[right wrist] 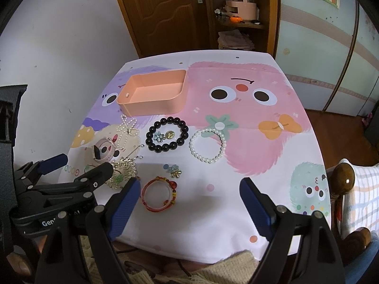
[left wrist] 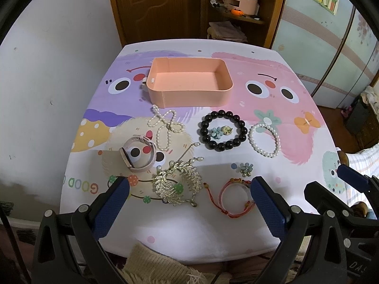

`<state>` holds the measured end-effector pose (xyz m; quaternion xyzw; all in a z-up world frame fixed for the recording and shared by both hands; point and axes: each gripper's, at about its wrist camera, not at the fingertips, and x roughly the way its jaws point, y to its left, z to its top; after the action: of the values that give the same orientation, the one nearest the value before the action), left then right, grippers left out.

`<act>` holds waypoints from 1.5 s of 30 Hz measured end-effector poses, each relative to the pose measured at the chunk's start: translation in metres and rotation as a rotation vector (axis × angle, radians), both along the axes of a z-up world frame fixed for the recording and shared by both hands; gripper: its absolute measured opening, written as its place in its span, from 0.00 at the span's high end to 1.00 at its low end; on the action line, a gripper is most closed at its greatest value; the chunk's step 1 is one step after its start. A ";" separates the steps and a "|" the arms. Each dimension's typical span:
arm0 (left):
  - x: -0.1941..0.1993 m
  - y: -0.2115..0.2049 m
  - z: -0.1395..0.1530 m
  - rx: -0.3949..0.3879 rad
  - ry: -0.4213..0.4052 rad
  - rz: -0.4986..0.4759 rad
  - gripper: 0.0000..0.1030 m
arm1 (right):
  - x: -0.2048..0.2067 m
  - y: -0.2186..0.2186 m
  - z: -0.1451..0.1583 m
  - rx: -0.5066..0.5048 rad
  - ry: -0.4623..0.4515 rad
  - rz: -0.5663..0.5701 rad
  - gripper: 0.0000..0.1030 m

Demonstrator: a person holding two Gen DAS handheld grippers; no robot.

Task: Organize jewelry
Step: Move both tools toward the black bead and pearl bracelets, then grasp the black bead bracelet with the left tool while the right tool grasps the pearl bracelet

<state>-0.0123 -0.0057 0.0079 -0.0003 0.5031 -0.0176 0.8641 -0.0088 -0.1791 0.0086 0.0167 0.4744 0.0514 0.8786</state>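
An empty pink tray (left wrist: 189,97) (right wrist: 151,105) stands at the far side of the table. In front of it lie a pearl necklace (left wrist: 165,127), a black bead bracelet (left wrist: 222,130) (right wrist: 167,133) with small charms inside, a white pearl bracelet (left wrist: 265,139) (right wrist: 208,145), a pink watch (left wrist: 138,156), a gold hair comb (left wrist: 177,182), a flower earring (left wrist: 246,169) and a red cord bracelet (left wrist: 234,197) (right wrist: 160,194). My left gripper (left wrist: 189,189) is open over the comb and cord bracelet. My right gripper (right wrist: 189,191) is open and empty above the near table.
The table (left wrist: 296,118) wears a cartoon monster cloth. A white wall is at the left, a wooden door and shelf behind, a wardrobe at the right. A wooden chair post (right wrist: 343,177) with checked fabric stands at the near right.
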 end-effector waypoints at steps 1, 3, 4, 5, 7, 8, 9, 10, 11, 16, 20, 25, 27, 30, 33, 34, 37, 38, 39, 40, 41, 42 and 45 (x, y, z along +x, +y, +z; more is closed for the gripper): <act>0.000 0.000 0.000 -0.001 0.001 -0.001 0.02 | 0.000 0.001 0.000 0.000 -0.004 0.001 0.16; 0.001 0.000 0.000 -0.004 0.004 -0.003 0.02 | 0.000 0.002 0.001 0.002 -0.011 0.003 0.16; 0.002 0.000 0.000 -0.007 0.005 -0.002 0.02 | 0.000 0.002 0.002 0.003 -0.015 0.003 0.16; 0.002 0.001 0.000 -0.010 0.003 0.002 0.02 | 0.000 0.000 0.003 0.004 -0.008 0.002 0.16; 0.006 0.001 0.003 -0.016 0.003 0.006 0.02 | 0.000 0.001 0.004 0.008 -0.010 0.001 0.16; 0.006 0.002 0.003 -0.023 0.001 0.008 0.02 | 0.001 0.000 0.006 0.014 -0.005 0.002 0.16; 0.008 0.002 0.004 -0.026 0.001 0.009 0.02 | 0.002 -0.002 0.007 0.013 0.005 0.002 0.17; 0.009 0.002 0.004 -0.028 -0.002 0.011 0.02 | 0.002 -0.001 0.008 0.011 0.005 0.004 0.17; 0.010 0.002 0.005 -0.030 -0.004 0.009 0.02 | 0.005 -0.005 0.008 -0.001 0.035 0.006 0.17; 0.017 -0.001 0.011 -0.039 -0.016 -0.009 0.02 | 0.010 -0.005 0.013 -0.004 0.029 0.021 0.23; 0.023 -0.003 0.018 -0.047 -0.042 -0.021 0.02 | 0.018 -0.009 0.017 0.000 0.008 0.022 0.24; 0.033 -0.006 0.025 -0.032 -0.056 -0.049 0.02 | 0.029 -0.014 0.025 0.015 -0.058 0.023 0.24; 0.040 -0.005 0.026 -0.038 -0.046 -0.052 0.02 | 0.034 -0.015 0.027 0.011 -0.054 0.028 0.24; 0.050 -0.005 0.024 -0.031 -0.032 -0.057 0.01 | 0.045 -0.018 0.029 0.018 -0.017 0.029 0.24; 0.061 -0.003 0.017 -0.028 0.002 -0.057 0.01 | 0.054 -0.020 0.025 0.005 0.021 0.025 0.24; 0.065 -0.002 0.014 -0.032 0.012 -0.055 0.01 | 0.058 -0.021 0.022 0.001 0.035 0.025 0.24; 0.075 0.003 0.005 -0.059 0.036 -0.059 0.01 | 0.066 -0.024 0.014 0.010 0.063 0.025 0.29; 0.078 0.004 0.003 -0.069 0.042 -0.061 0.01 | 0.069 -0.025 0.010 0.010 0.080 0.022 0.31; 0.081 0.005 0.000 -0.079 0.047 -0.064 0.01 | 0.072 -0.027 0.006 0.014 0.096 0.017 0.32; 0.086 0.007 -0.002 -0.086 0.047 -0.068 0.01 | 0.077 -0.030 0.000 0.020 0.115 0.011 0.33; 0.090 0.007 -0.004 -0.088 0.045 -0.075 0.01 | 0.080 -0.031 -0.003 0.015 0.124 0.007 0.34; 0.094 0.007 -0.006 -0.086 0.050 -0.081 0.01 | 0.082 -0.034 -0.008 0.023 0.132 0.001 0.35; 0.109 0.008 -0.016 -0.107 0.074 -0.106 0.01 | 0.091 -0.040 -0.023 0.018 0.163 -0.013 0.38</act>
<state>0.0968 0.0025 -0.0078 -0.0203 0.5324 -0.0899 0.8414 0.0822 -0.2190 -0.0139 0.0318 0.5437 0.0482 0.8373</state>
